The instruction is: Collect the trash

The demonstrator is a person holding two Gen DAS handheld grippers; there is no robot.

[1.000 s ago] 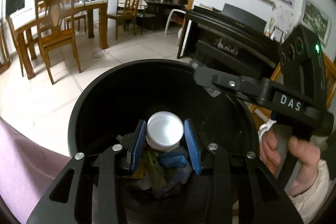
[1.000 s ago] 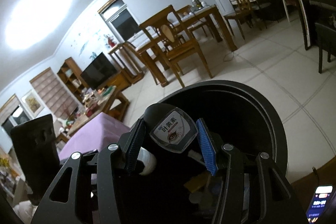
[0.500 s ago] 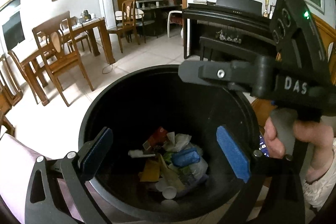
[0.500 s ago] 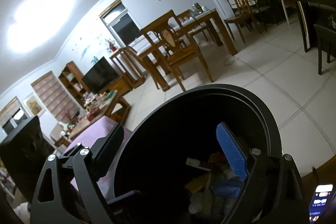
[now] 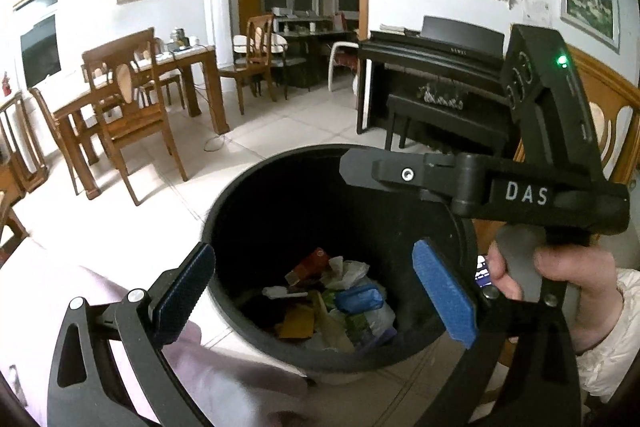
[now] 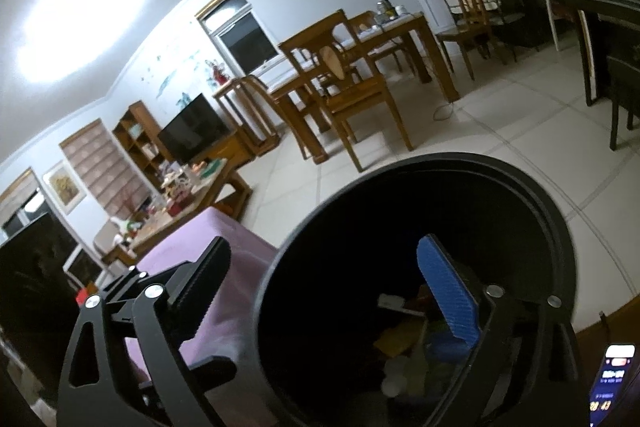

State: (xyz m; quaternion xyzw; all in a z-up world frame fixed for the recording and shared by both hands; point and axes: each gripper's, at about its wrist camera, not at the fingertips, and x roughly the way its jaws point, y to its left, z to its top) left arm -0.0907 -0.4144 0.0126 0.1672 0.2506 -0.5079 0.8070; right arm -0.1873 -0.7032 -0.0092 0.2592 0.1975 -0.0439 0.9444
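A round black trash bin [image 5: 256, 195] stands on the tiled floor; it also shows in the right wrist view [image 6: 532, 195]. Mixed trash [image 5: 340, 303] lies at its bottom: wrappers, a blue piece, a red box, white bits. My left gripper [image 5: 316, 295] is open and empty above the bin's near side. My right gripper [image 6: 324, 291] is open and empty, its blue pad [image 6: 448, 299] over the bin's mouth. The right gripper's body [image 5: 520, 195] shows in the left wrist view, held by a hand over the bin's right rim.
A purple cloth surface [image 6: 216, 239] lies at the bin's near left. Wooden dining table and chairs [image 5: 132, 99] stand beyond, a black piano [image 5: 432, 83] at the right. A lit phone [image 6: 612, 383] lies at the lower right. A cluttered low table [image 6: 184, 191] and a TV stand at the left.
One second ago each gripper was shut on a piece of trash over the bin. Both opened, the pieces dropped in, and both grippers have drawn back and up from the bin.
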